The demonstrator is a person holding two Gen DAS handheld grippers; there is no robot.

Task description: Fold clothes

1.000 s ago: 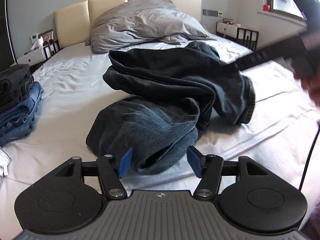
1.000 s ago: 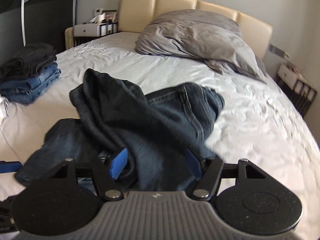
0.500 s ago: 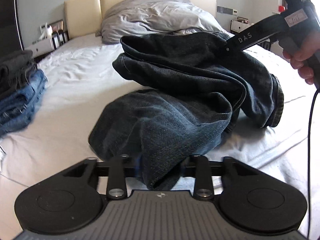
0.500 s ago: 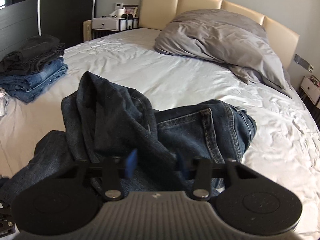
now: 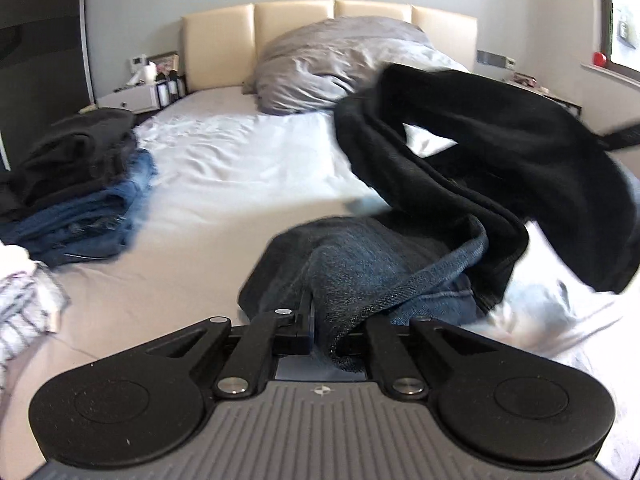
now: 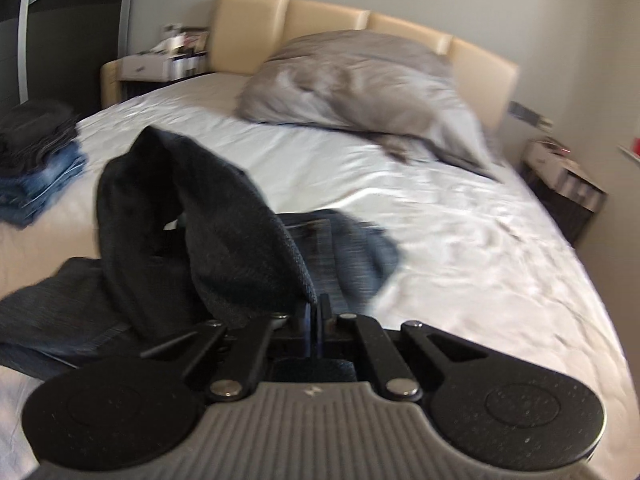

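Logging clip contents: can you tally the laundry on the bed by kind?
Dark jeans held by both claws, left claw and right claw: 1
Stack of folded clothes, individual pieces cannot be counted: 1
Striped white garment at the near left edge: 1
Total: 3 groups

Grey duvet (image 5: 340, 64), beige headboard (image 5: 296, 24), white nightstand (image 5: 132, 98), red object on windowsill (image 5: 599, 58)

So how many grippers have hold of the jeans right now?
2. The left gripper is shut on the near end of the jeans; the right gripper is shut on another part, lifted above the bed.
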